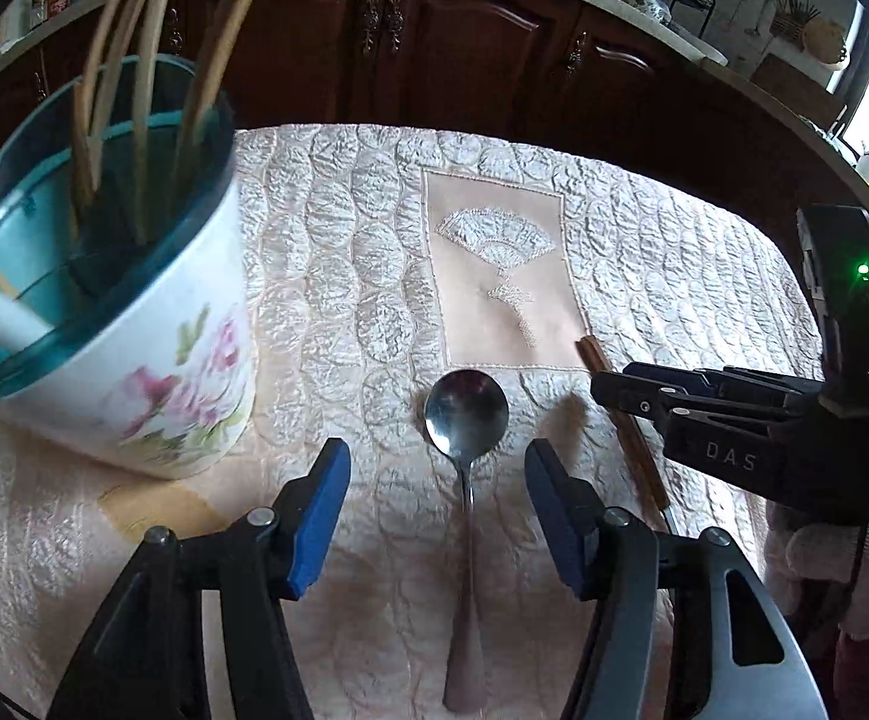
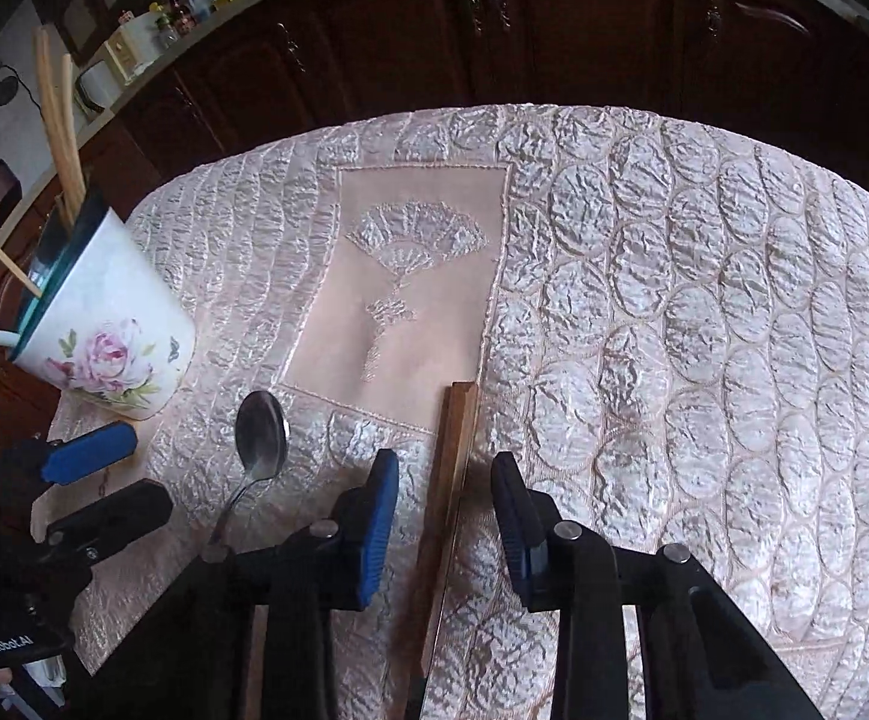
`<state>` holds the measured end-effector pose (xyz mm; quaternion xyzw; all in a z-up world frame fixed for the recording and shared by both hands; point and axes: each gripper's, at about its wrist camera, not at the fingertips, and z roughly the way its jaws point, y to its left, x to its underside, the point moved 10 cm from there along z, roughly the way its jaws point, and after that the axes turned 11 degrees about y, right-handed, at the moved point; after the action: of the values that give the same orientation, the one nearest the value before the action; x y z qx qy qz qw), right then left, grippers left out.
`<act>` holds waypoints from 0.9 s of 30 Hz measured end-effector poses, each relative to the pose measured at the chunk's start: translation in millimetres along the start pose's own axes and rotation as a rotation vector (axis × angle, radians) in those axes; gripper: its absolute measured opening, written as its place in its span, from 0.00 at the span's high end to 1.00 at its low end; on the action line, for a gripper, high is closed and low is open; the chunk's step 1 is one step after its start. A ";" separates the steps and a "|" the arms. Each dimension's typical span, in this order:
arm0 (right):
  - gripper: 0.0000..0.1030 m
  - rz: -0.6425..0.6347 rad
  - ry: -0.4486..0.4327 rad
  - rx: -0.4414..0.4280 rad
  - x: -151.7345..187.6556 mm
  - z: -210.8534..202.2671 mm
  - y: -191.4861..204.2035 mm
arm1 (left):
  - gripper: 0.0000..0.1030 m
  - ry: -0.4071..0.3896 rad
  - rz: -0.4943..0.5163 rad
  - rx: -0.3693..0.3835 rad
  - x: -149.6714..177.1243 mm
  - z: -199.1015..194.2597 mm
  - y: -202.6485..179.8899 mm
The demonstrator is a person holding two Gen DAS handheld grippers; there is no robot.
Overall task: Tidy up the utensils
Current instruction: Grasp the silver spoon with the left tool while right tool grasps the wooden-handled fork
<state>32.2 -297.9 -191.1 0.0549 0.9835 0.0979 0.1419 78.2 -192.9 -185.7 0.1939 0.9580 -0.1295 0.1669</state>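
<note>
On the quilted surface (image 1: 644,252), from left: cup (image 1: 152,354) already holding several chopsticks (image 1: 146,78); spoon (image 1: 466,414) lying loose between the spread jaws of the left gripper (image 1: 437,498); brown chopstick pair (image 2: 449,480) flat between the spread jaws of the right gripper (image 2: 443,498). Judged partly done: spoon and pair remain.

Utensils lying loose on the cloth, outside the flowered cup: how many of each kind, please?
Metal spoon: 1
Brown wooden chopsticks, lying side by side as a pair: 2
Total: 3, all flat on the cloth, none in the cup.
</note>
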 end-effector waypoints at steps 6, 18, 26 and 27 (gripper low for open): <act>0.82 -0.024 0.002 -0.026 -6.6 13.8 4.0 | 0.42 0.006 -0.014 -0.031 -16.0 26.7 3.8; 0.86 -0.031 0.002 -0.073 -16.6 14.8 2.3 | 0.90 0.033 0.032 -0.021 -33.8 53.1 -11.3; 0.88 -0.074 0.043 -0.110 11.5 9.0 26.2 | 0.95 0.075 0.019 0.058 -3.1 34.7 -11.3; 0.88 -0.078 0.049 -0.109 17.0 8.6 27.6 | 0.95 0.081 0.020 0.063 1.2 33.0 -11.8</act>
<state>20.6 -267.1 -198.0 0.0065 0.9813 0.1469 0.1243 81.2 -213.3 -214.0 0.2137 0.9574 -0.1501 0.1230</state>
